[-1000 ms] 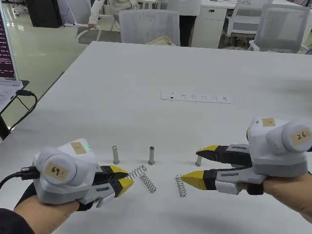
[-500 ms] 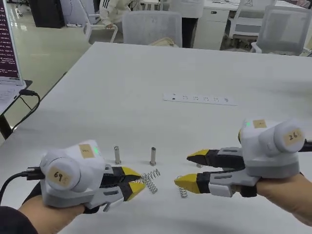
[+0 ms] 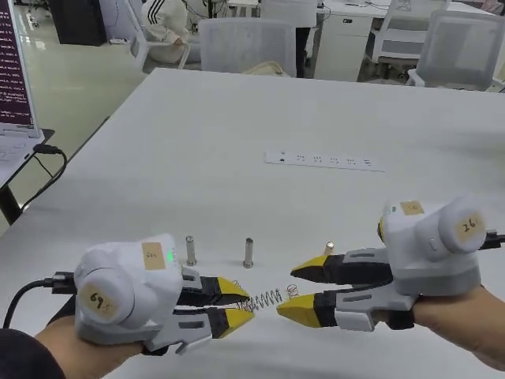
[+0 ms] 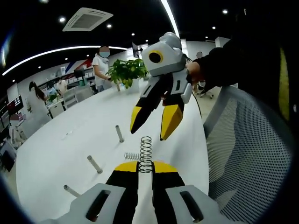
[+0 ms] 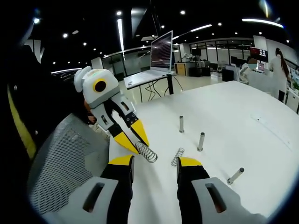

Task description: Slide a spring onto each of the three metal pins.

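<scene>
Three short metal pins stand upright on the white table: left pin, middle pin and right pin. My left gripper is shut on one end of a spring, which sticks out level to the right, above the table. The left gripper view has that spring rising from the closed jaws. My right gripper is open, its yellow tips just right of the spring's free end. Another spring lies on the table beyond the right gripper's jaws.
A white power strip lies mid-table, beyond the pins. Grey mesh chairs stand at the far edge. A laptop and a black cable are off the table's left side. People are in the background.
My left gripper has shut on a spring, lifted it off the table and moved right. The right gripper has moved left toward it, still open.
</scene>
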Action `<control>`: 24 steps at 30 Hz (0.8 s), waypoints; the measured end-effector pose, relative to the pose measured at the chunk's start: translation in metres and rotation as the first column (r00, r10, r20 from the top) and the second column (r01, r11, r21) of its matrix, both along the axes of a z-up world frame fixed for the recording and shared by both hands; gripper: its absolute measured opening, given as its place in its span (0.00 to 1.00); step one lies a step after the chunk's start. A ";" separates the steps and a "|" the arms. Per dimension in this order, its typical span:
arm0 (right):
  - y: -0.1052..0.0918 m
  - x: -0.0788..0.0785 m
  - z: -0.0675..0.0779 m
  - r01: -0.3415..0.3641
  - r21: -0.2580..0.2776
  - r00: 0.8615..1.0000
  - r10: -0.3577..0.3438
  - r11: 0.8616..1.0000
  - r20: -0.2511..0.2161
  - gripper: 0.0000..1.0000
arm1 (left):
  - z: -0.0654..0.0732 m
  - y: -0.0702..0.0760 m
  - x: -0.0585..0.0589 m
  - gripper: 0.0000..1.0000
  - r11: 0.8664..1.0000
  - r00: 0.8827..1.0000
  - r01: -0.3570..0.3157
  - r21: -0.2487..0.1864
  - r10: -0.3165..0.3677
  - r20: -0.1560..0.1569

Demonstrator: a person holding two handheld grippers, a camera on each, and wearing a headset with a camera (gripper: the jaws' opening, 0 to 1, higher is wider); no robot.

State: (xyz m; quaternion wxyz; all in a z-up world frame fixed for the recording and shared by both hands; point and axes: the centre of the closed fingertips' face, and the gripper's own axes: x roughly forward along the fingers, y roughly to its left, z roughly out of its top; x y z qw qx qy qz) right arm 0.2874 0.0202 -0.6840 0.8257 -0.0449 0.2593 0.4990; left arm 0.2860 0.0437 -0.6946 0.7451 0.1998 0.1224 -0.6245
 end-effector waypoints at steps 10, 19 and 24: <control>0.010 -0.014 0.000 -0.072 0.023 0.997 0.073 0.997 -0.038 0.26 | 0.008 -0.009 -0.012 0.02 0.997 0.997 0.077 -0.023 -0.076 0.027; 0.014 -0.022 -0.001 -0.107 0.038 0.992 0.109 0.994 -0.065 0.19 | 0.012 -0.014 -0.019 0.02 0.993 0.993 0.109 -0.042 -0.107 0.040; 0.016 -0.024 -0.001 -0.109 0.049 0.990 0.113 0.993 -0.080 0.17 | 0.015 -0.016 -0.020 0.02 0.992 0.992 0.115 -0.047 -0.113 0.048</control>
